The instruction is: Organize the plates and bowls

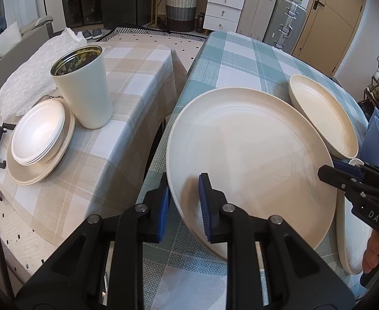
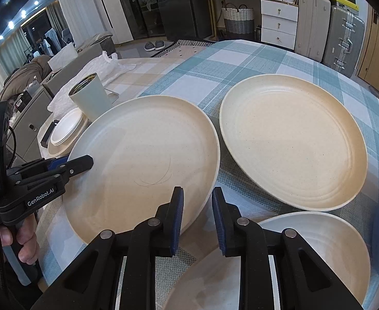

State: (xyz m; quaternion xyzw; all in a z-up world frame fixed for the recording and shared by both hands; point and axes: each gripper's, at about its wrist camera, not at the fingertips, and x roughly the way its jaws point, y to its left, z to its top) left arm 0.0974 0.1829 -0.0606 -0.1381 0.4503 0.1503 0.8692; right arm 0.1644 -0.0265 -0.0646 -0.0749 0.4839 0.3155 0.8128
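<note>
tables come first: a teal-checked table [image 2: 241, 59] holds the work, and a beige-checked table [image 1: 137, 82] stands just beside it on its left. on the teal cloth lies a big cream plate [image 2: 143, 155], taken here as the landmark. a second plate [image 2: 292, 139] sits just right of it, the rims nearly touching, and a third plate [image 2: 318, 245] lies nearer the camera, right of the landmark. on the beige table, well left of the landmark, stands a cream cup [image 1: 83, 93], and touching its foot is a stack of white bowls [image 1: 38, 134] on a plate. the left gripper [image 1: 184, 204] is clamped on the landmark plate's left rim, one pad under it and one on top. the right gripper [image 2: 197, 219] is pinched on the same plate's right rim. a hand [image 2: 21, 242] holds the left gripper's handle.
</note>
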